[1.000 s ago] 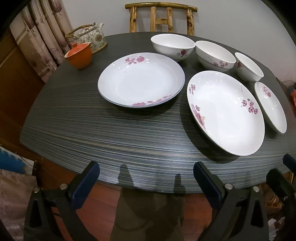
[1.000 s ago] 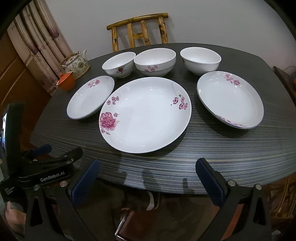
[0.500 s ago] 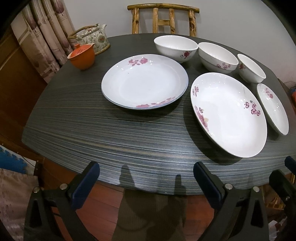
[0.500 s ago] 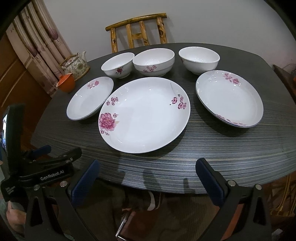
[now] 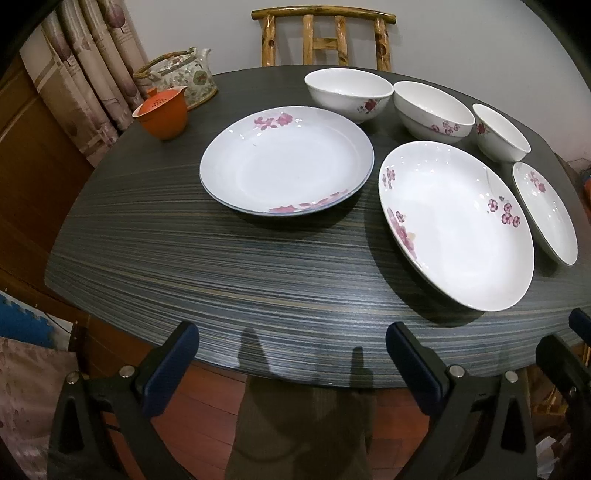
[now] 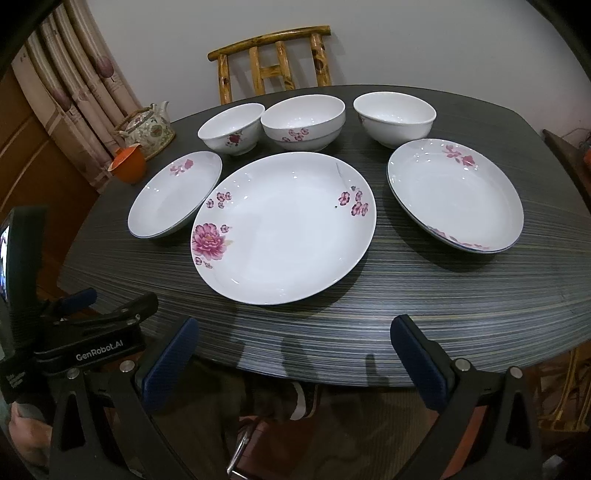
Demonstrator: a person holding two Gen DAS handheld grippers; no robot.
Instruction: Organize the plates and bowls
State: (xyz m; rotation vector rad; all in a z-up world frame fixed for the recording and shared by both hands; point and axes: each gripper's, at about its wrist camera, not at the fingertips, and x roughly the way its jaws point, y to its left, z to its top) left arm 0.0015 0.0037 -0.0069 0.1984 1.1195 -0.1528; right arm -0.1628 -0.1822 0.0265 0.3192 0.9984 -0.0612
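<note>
right wrist view, dark striped table (image 6: 406, 295), bamboo chair (image 6: 273, 62), curtains (image 6: 74, 85), both hand-held grippers spread wide

Dark striped table (image 6: 406, 295) bears three plates (image 6: 284, 229), three bowls (image 6: 303, 120), teapot (image 6: 147, 127), orange cup (image 6: 127, 166).

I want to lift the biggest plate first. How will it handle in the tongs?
The big plate looks glazed and glossy, so probably slippery. Its shallow rim lies low on the table, likely awkward to get under. It seems like ceramic: stiff, fairly heavy, breakable if dropped.

Floral teapot (image 5: 184, 75), orange cup (image 5: 161, 113), bamboo chair (image 5: 325, 35), curtain (image 5: 88, 74).
</note>
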